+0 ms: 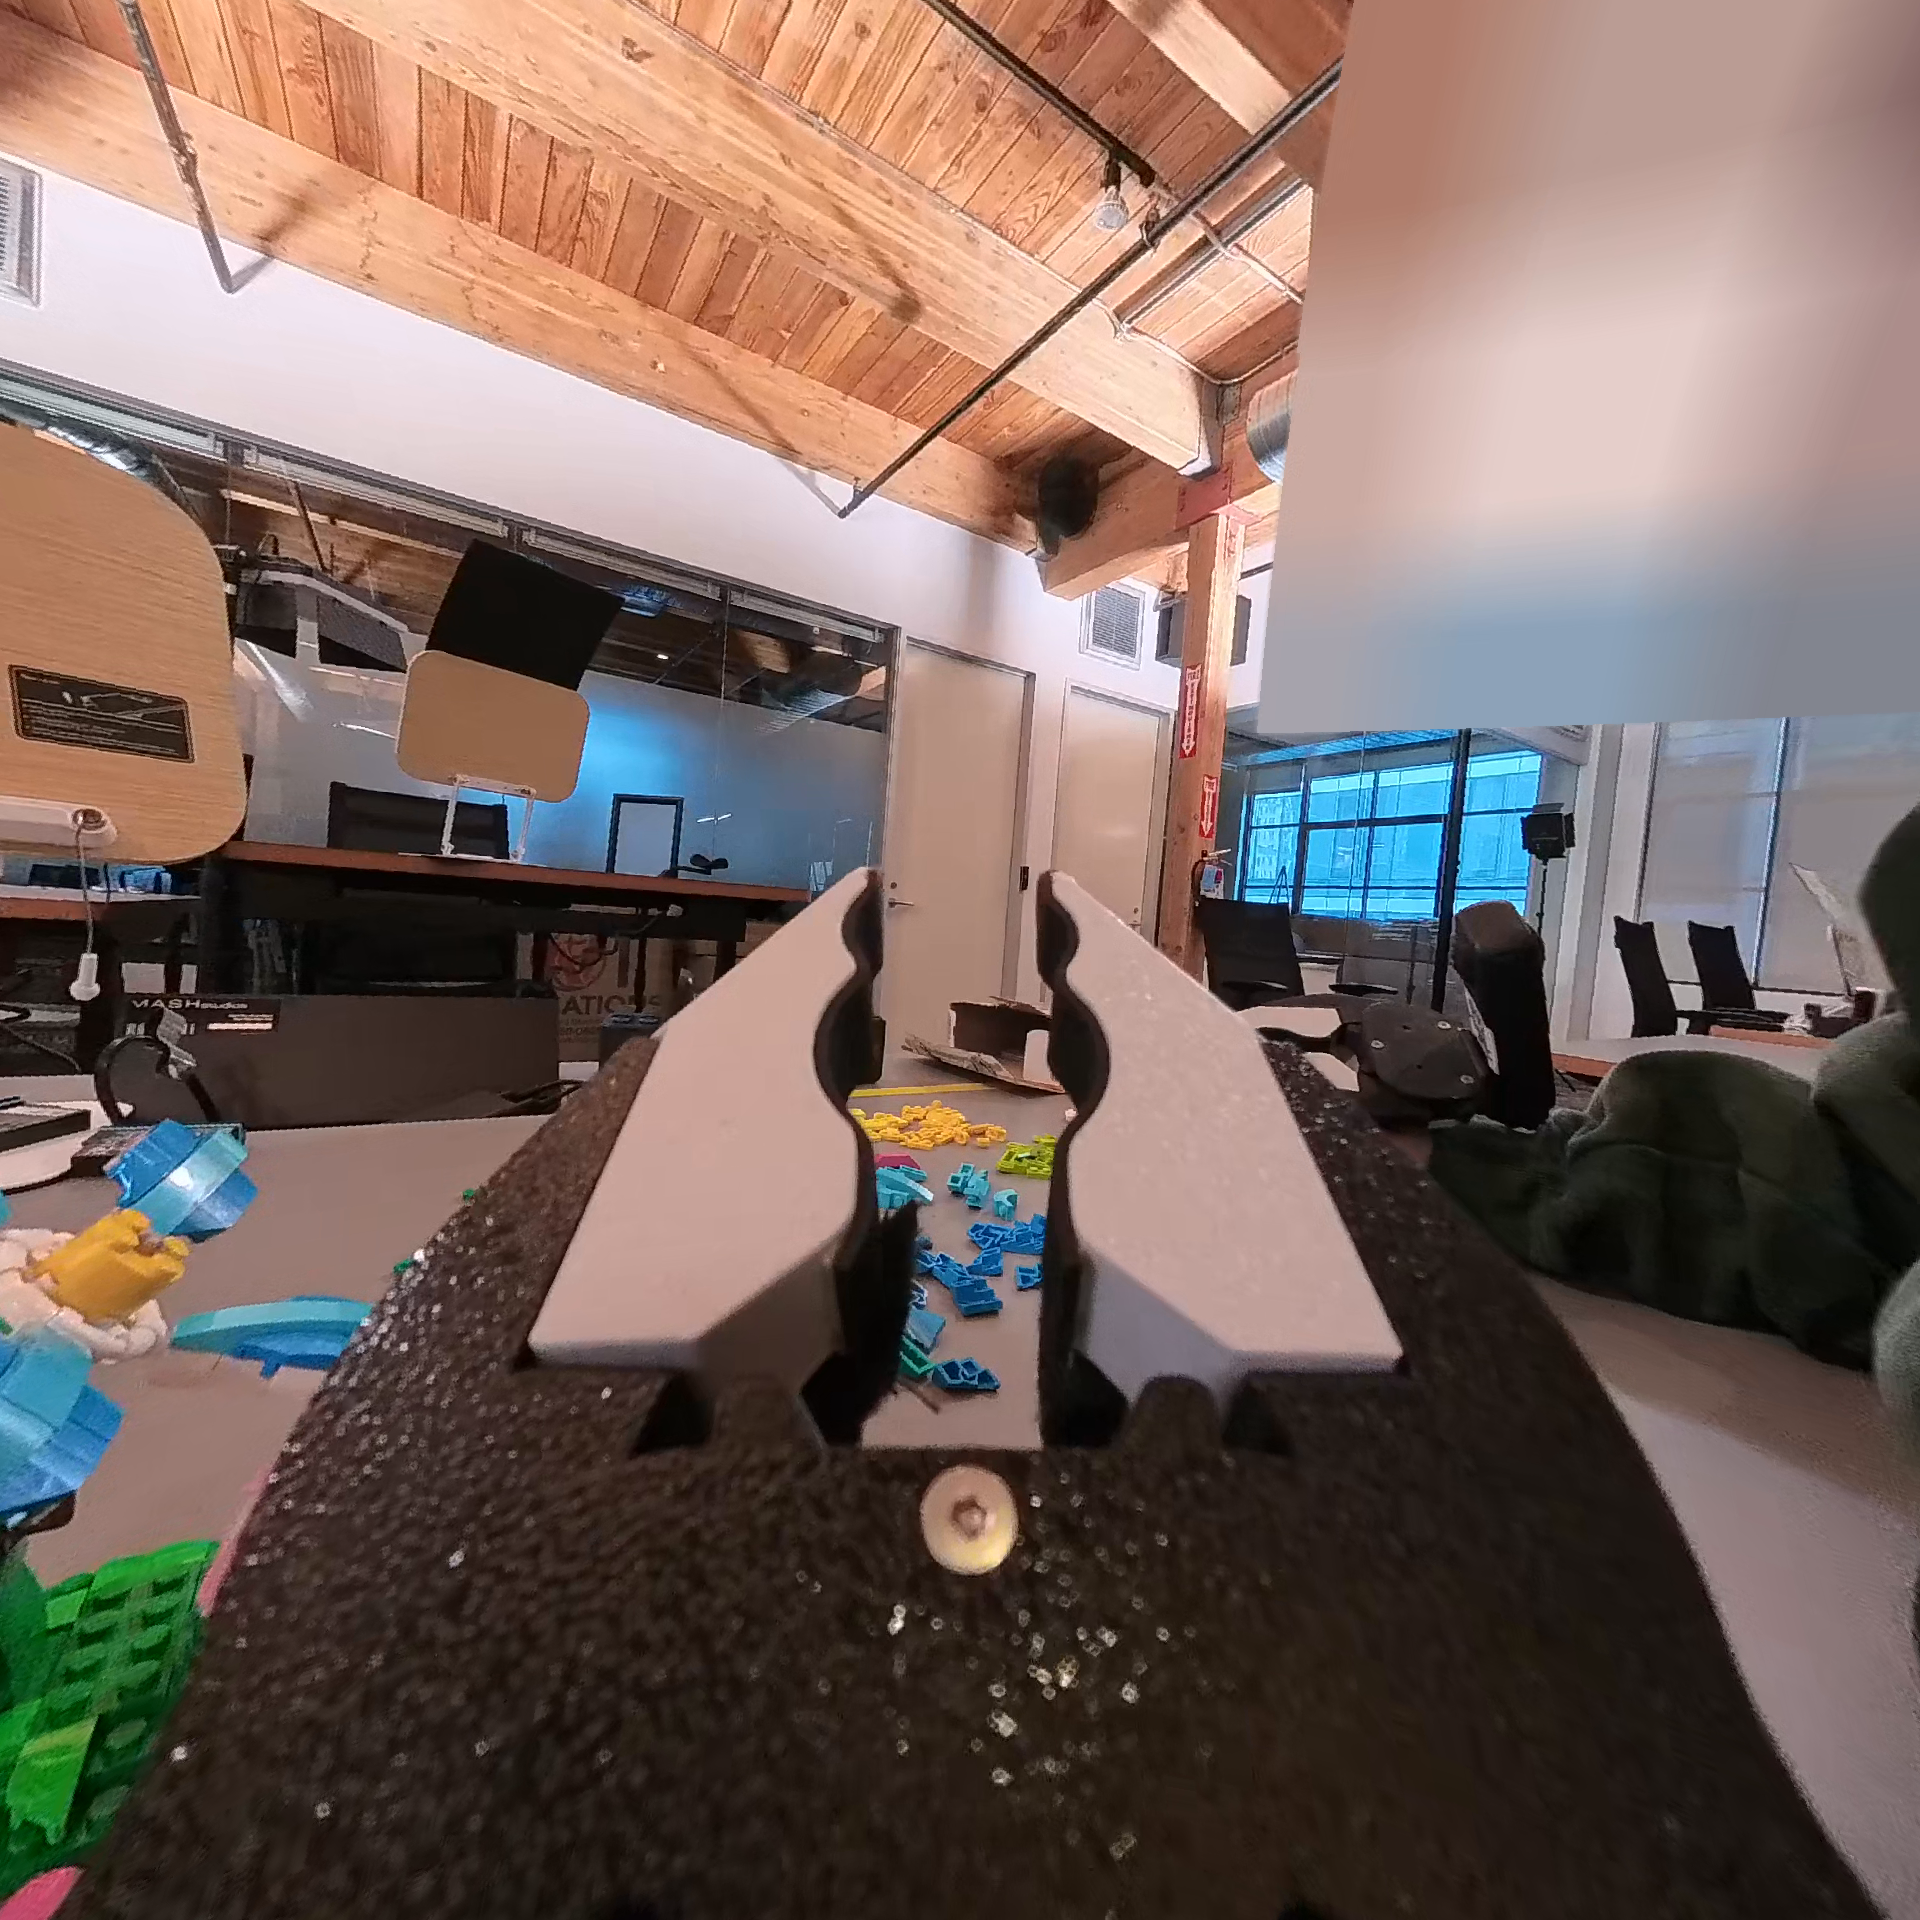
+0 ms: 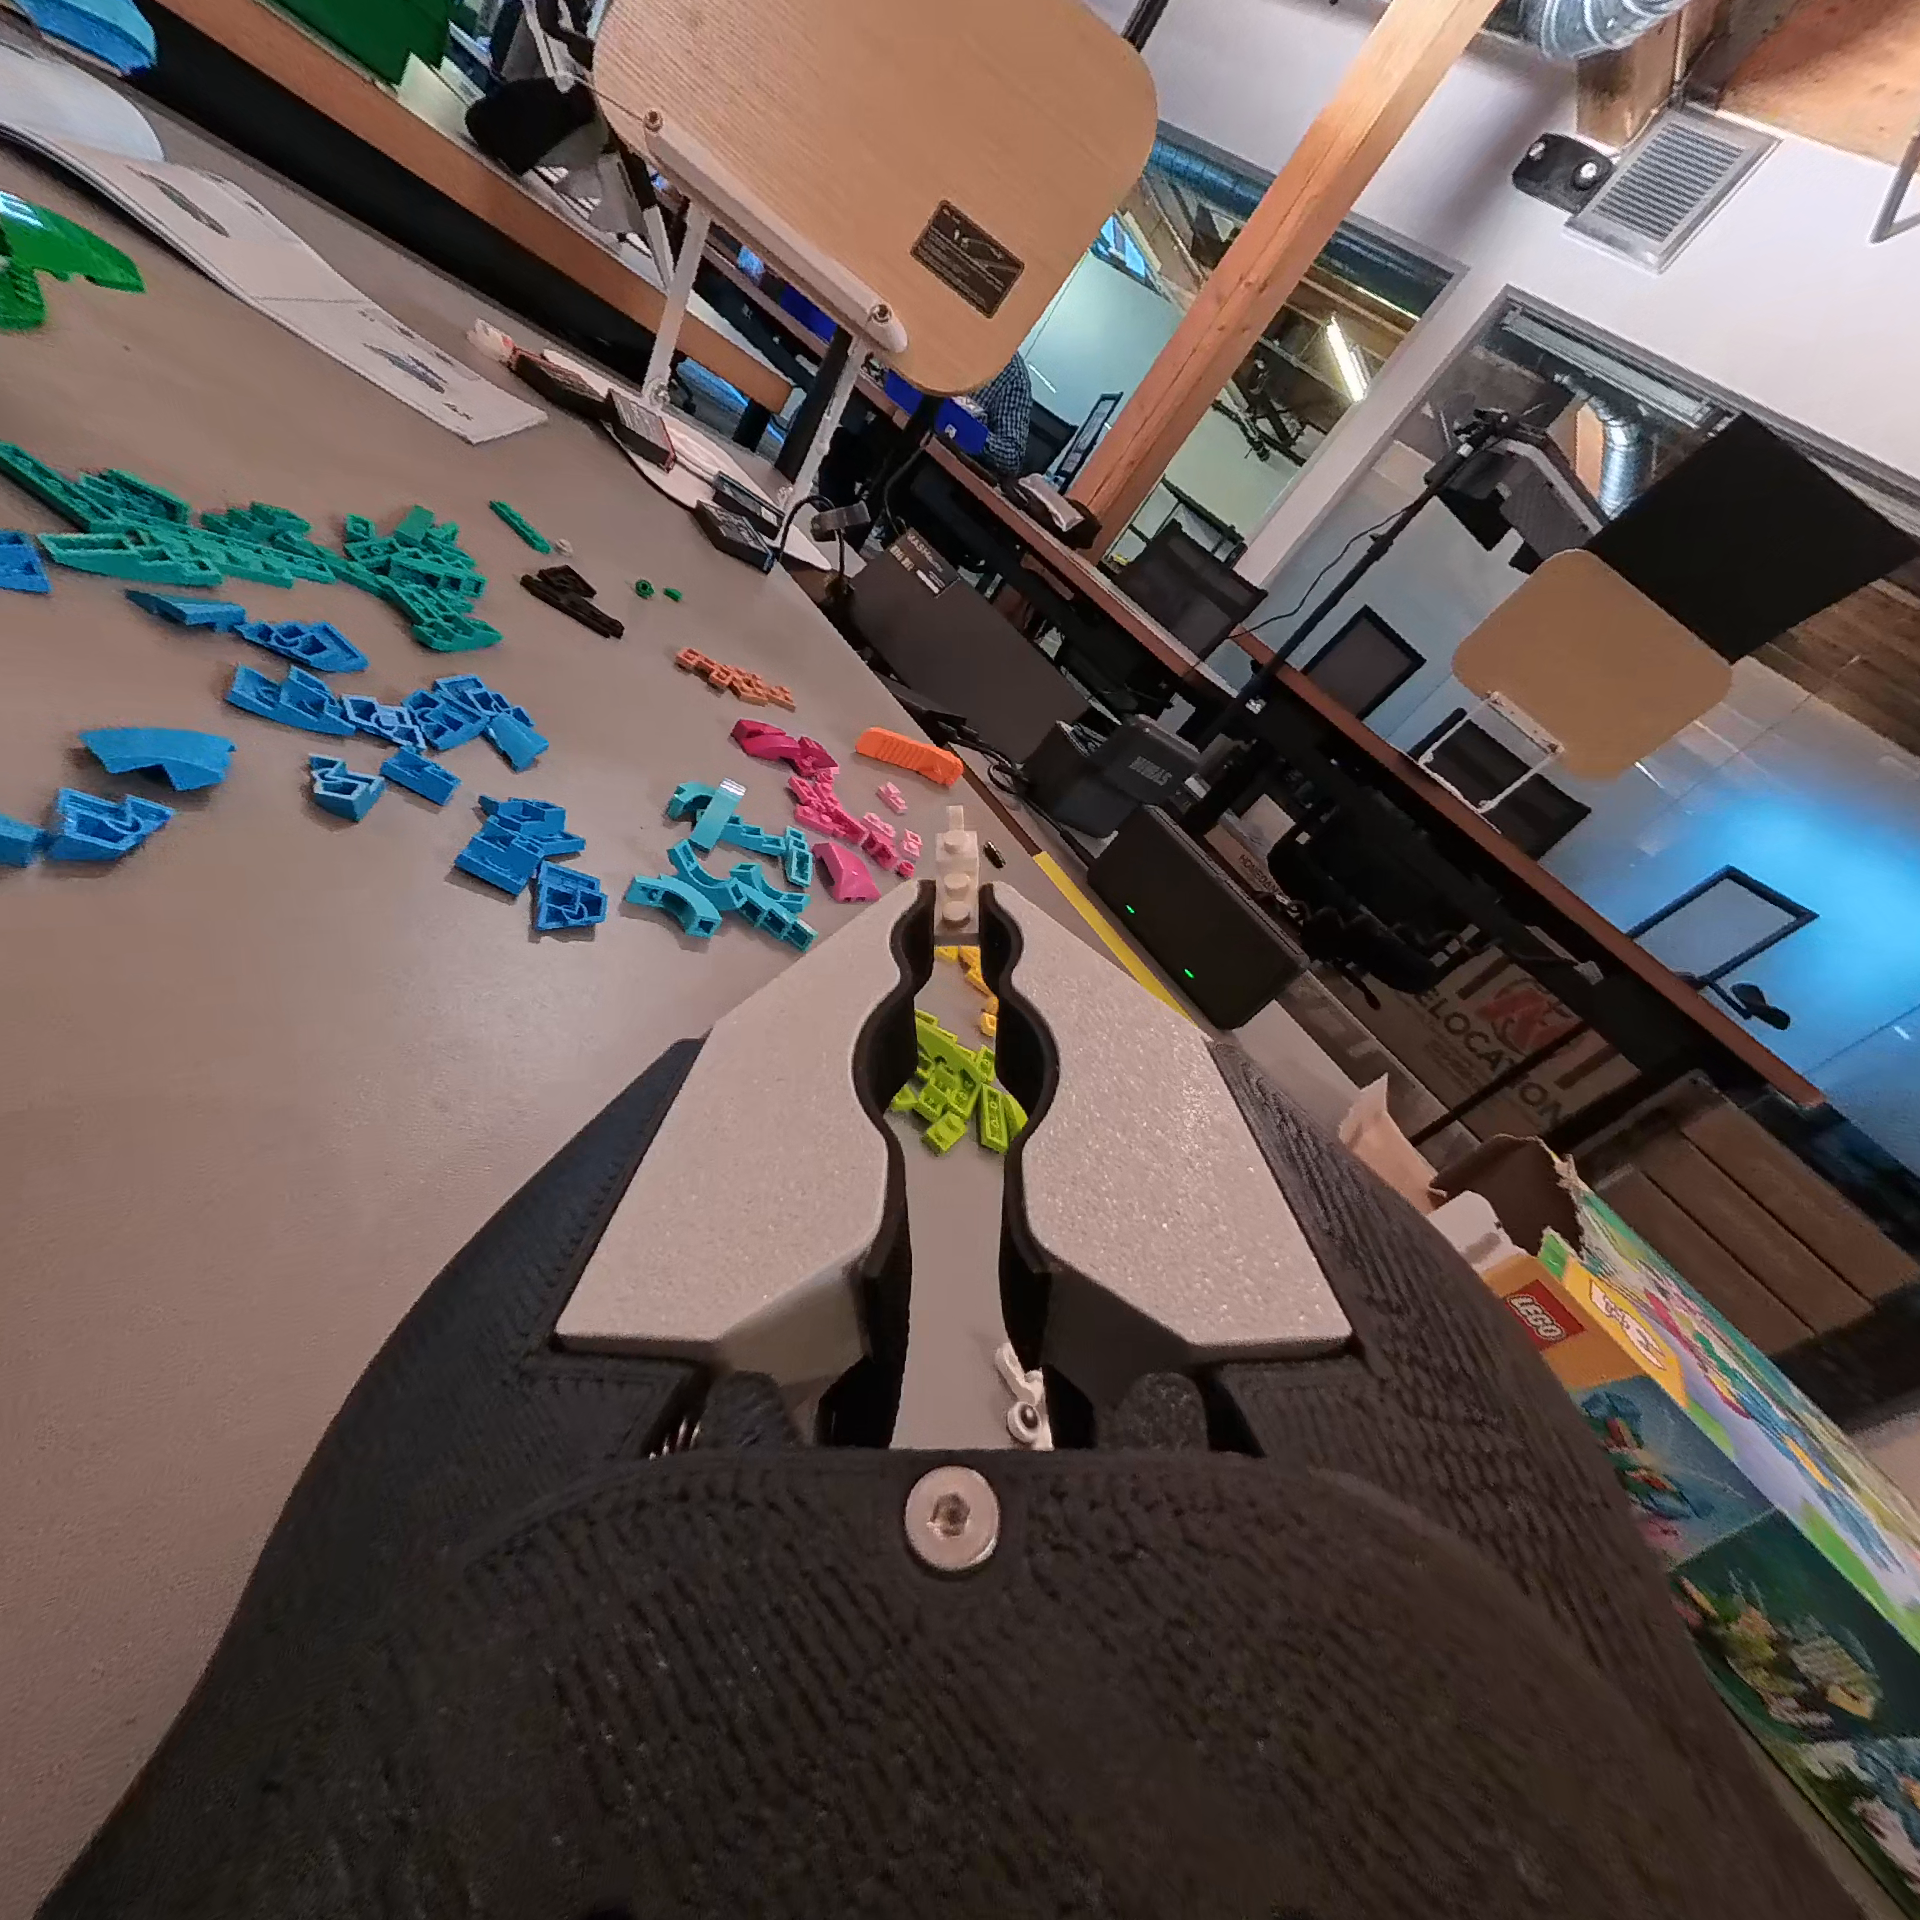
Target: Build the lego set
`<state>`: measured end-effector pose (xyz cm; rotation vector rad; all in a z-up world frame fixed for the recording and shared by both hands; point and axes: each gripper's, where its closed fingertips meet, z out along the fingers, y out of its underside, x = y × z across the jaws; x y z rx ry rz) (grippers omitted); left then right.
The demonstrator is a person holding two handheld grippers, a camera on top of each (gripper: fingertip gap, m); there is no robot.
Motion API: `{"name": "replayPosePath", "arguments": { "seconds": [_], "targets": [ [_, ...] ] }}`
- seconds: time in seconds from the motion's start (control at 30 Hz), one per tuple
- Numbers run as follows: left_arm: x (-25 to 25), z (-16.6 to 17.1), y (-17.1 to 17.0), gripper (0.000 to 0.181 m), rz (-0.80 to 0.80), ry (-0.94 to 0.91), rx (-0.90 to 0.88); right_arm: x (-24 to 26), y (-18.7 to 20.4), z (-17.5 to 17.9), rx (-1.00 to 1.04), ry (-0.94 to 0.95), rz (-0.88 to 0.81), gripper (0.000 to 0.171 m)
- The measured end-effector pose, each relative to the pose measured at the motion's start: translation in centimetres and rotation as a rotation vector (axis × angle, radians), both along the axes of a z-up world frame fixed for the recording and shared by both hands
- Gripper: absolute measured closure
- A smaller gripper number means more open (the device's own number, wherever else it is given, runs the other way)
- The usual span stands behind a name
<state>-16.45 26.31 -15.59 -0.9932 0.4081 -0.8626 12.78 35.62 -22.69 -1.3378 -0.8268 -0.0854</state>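
My left gripper is open and empty, held above the grey table. Between its fingers I see loose blue bricks and yellow bricks on the table. A partly built model of blue, yellow and white bricks on green bricks stands at the left. My right gripper is shut on a small stack of white bricks that sticks out past the fingertips. Piles sorted by colour lie beyond it: teal-green, blue, turquoise, pink, lime.
An orange brick separator lies near the table's far edge. An open instruction booklet lies at the far left, the set's box at the right. A dark green sleeve rests on the table at the right of the left wrist view. Tip to tip, the grippers are about 30 cm apart.
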Motion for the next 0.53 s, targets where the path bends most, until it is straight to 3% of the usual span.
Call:
{"name": "replayPosePath", "arguments": {
  "seconds": [0.17, 0.27, 0.4, 0.53],
  "targets": [
    [0.4, -0.2, 0.0, 0.155, 0.005, 0.032, -0.003, -2.2, -1.0, -0.6, -0.028, -0.025, 0.110, 0.165],
    [1.5, -0.8, -0.3, 0.157, -0.037, 0.098, -0.017, -8.3, -4.4, -2.1, -0.227, -0.032, 0.387, 0.165],
    [4.7, -4.5, -1.7, 0.165, -0.166, 0.441, -0.069, -16.8, -10.4, -4.1, -0.490, -0.120, 0.715, 0.165],
    [6.3, -9.2, -4.6, 0.161, -0.408, 0.744, -0.221, -21.9, -12.5, -5.0, -0.529, -0.171, 0.824, 0.165]
  ]
}}
